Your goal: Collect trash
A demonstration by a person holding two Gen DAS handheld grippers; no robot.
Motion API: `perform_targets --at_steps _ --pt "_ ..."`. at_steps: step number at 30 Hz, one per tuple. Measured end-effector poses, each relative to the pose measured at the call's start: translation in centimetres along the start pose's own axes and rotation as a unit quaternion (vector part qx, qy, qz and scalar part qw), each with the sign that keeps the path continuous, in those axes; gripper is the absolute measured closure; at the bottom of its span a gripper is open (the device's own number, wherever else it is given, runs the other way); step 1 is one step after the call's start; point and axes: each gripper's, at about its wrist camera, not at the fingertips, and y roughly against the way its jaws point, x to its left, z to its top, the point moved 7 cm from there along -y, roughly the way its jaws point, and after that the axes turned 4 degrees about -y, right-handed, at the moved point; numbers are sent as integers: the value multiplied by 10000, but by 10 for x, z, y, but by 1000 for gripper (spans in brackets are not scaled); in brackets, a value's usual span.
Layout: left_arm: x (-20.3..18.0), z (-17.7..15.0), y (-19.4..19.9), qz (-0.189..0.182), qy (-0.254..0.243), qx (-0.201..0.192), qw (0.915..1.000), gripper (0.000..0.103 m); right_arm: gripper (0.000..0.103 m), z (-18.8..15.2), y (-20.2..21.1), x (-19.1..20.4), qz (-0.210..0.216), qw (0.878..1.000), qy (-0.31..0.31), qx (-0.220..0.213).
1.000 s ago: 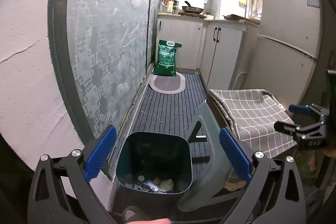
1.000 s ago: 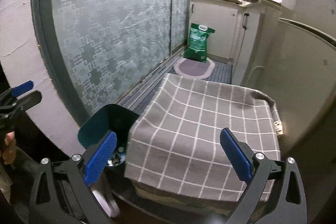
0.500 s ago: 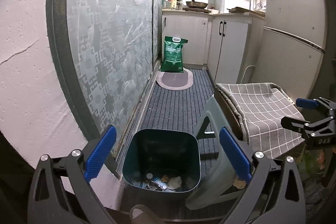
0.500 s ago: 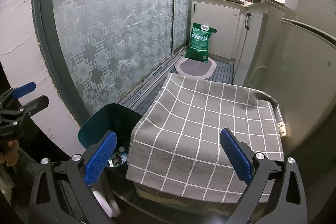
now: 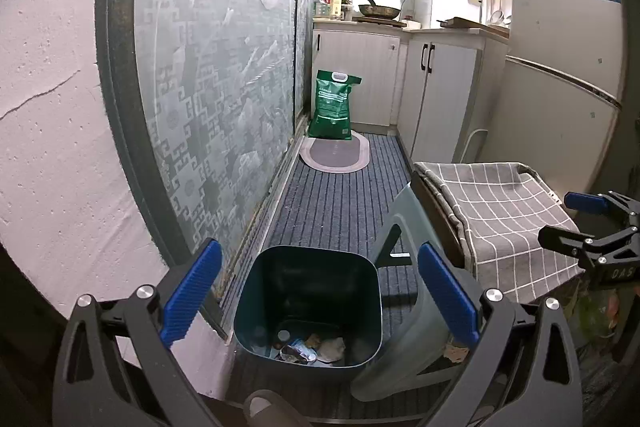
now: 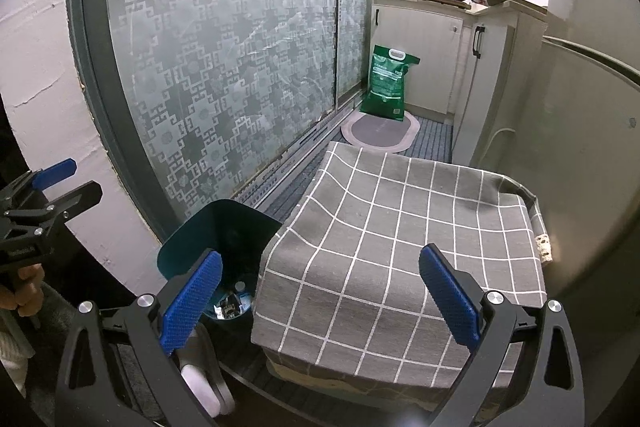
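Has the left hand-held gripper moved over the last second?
Yes. The left hand-held gripper has pulled back and up: the trash bin sits farther from it.

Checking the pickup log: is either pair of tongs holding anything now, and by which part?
Nothing is held: left tongs and right tongs are both open and empty.

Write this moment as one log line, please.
left tool: open, empty | right tool: open, empty | dark green plastic bin: holds trash
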Motion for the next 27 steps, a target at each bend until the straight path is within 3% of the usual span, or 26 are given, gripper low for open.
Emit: perform_targets --at_steps 27 --pt "-1 -2 -3 -14 -34 48 10000 3 3 0 1 3 20 10000 -9 -2"
